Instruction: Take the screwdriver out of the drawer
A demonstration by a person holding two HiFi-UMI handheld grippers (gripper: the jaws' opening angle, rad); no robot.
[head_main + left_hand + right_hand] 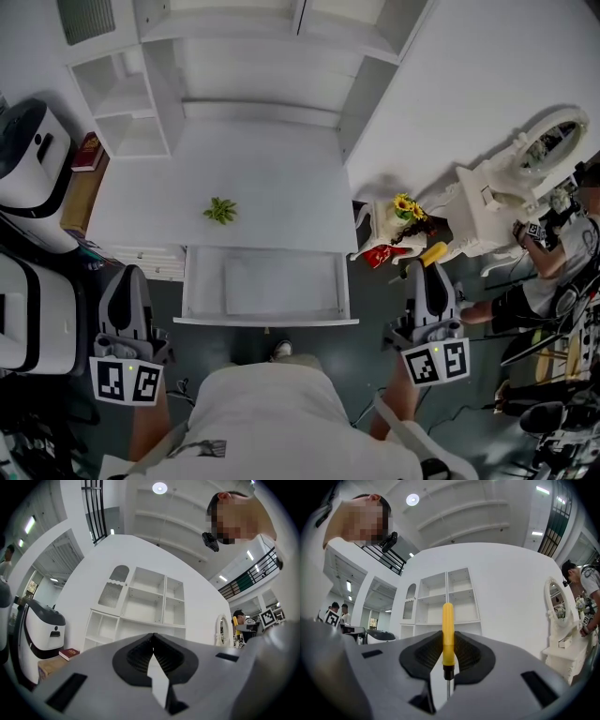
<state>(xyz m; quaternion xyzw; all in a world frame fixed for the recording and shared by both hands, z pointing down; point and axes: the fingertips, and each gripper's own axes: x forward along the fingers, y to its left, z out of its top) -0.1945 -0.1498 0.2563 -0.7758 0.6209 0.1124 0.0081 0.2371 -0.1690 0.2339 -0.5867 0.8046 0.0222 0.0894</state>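
In the head view the white desk's drawer (267, 286) stands pulled out in front of me, and its inside shows only a pale liner. My right gripper (425, 274) hangs to the right of the drawer, shut on a yellow-handled screwdriver (433, 253). In the right gripper view the yellow handle (447, 630) stands upright between the dark pads (422, 656), with the black collar and metal shaft below it. My left gripper (127, 281) hangs to the left of the drawer. Its jaws meet at the tips (153, 638) with nothing between them.
A small green plant (220, 210) lies on the desk top (272, 178), below a white shelf unit (234, 66). White machines (28, 155) and a red book (89, 150) stand at the left. At the right are a white mirrored vanity (511, 187), sunflowers (408, 208) and a person (553, 267).
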